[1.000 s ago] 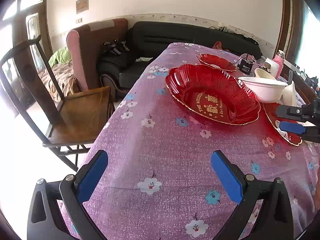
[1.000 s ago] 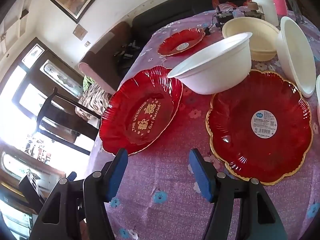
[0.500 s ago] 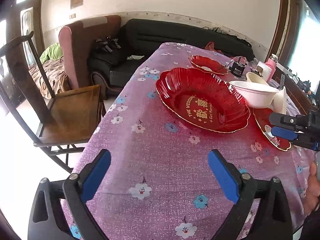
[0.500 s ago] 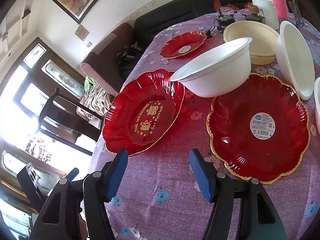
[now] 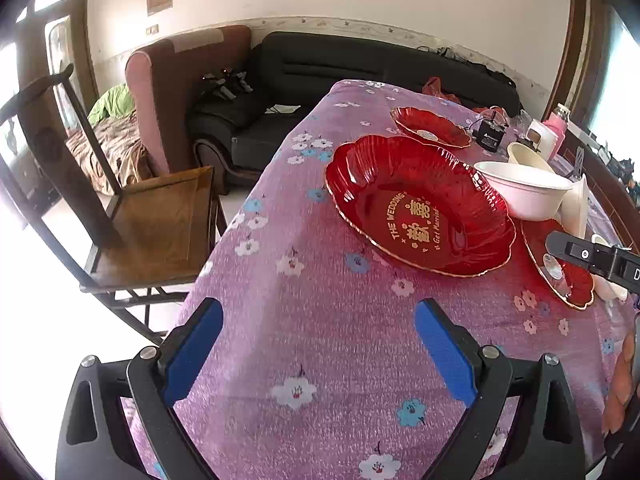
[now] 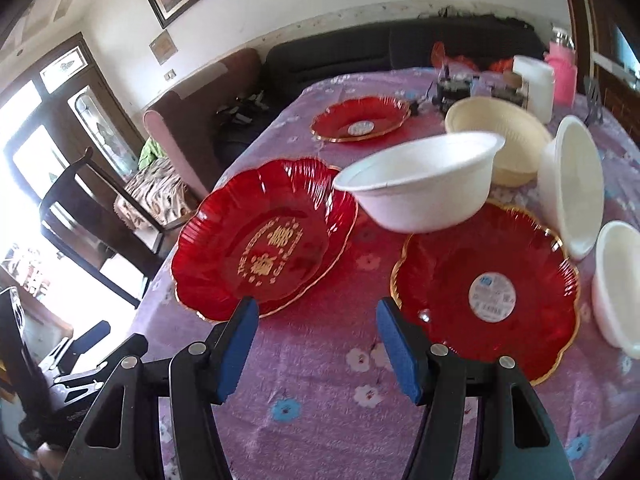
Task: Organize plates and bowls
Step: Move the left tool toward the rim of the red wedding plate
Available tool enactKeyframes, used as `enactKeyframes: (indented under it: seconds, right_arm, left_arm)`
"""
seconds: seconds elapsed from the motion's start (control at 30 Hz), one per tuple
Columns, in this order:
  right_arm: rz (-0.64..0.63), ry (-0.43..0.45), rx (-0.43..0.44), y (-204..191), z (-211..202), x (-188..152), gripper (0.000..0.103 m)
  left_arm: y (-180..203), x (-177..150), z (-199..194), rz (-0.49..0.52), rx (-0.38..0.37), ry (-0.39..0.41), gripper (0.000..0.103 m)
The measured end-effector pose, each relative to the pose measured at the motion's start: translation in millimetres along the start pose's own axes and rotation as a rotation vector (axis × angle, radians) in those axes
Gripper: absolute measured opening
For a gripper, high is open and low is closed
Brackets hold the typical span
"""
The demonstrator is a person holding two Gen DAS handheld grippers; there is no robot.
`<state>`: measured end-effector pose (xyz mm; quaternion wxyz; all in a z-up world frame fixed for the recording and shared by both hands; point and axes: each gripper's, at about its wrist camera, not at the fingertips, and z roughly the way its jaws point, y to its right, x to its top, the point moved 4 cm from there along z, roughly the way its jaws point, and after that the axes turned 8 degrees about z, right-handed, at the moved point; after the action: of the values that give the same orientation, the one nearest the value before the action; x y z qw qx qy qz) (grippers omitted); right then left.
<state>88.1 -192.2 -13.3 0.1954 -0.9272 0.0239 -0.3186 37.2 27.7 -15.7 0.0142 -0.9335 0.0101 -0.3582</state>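
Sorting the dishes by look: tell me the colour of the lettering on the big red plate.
Gold lettering on the red plate, clearest in the left wrist view.

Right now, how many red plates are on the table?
3. The wedding plate lies nearest the table edge, a stickered plate sits to its right beside the white bowls, and a smaller one is farther back. None seems hidden.

Near strip of purple tablecloth [image 6: 320,380] bare: open passage between lettered red plate [image 6: 264,240] on left and stickered red plate [image 6: 486,292] on right. White bowl [image 6: 420,184] blocks gap farther in, tilted, overlapping both plates. Right edge crowded: two white bowls on their sides [image 6: 576,184], cream bowl [image 6: 500,140] behind. Far end: small red plate [image 6: 360,118], bottles, clutter. Left table edge free; wooden chair [image 5: 132,224] just beside.
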Motion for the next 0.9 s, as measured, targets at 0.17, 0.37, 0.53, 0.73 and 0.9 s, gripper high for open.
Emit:
enactKeyframes:
  seconds: [0.17,0.37,0.53,0.73,0.9]
  right_arm:
    - [0.014,-0.047,0.003,0.9,8.8,-1.3,0.066]
    - [0.062,-0.088,0.039,5.1,19.2,-3.2,0.066]
    - [0.084,-0.097,0.044,7.8,26.8,3.3,0.066]
    - [0.122,-0.091,0.053,11.2,29.5,15.6,0.058]
    - [0.151,-0.115,0.054,12.9,42.0,24.3,0.046]
  left_arm:
    - [-1.1,16.4,2.0,0.025,0.015,-0.003,0.097]
    - [-8.7,30.7,9.9,0.03,0.021,-0.02,0.097]
    - [-15.0,40.2,23.1,0.022,0.008,-0.051,0.097]
    - [-20.5,54.9,40.6,-0.014,-0.036,-0.083,0.097]
    - [-16.3,72.5,63.0,-0.011,-0.051,-0.102,0.097]
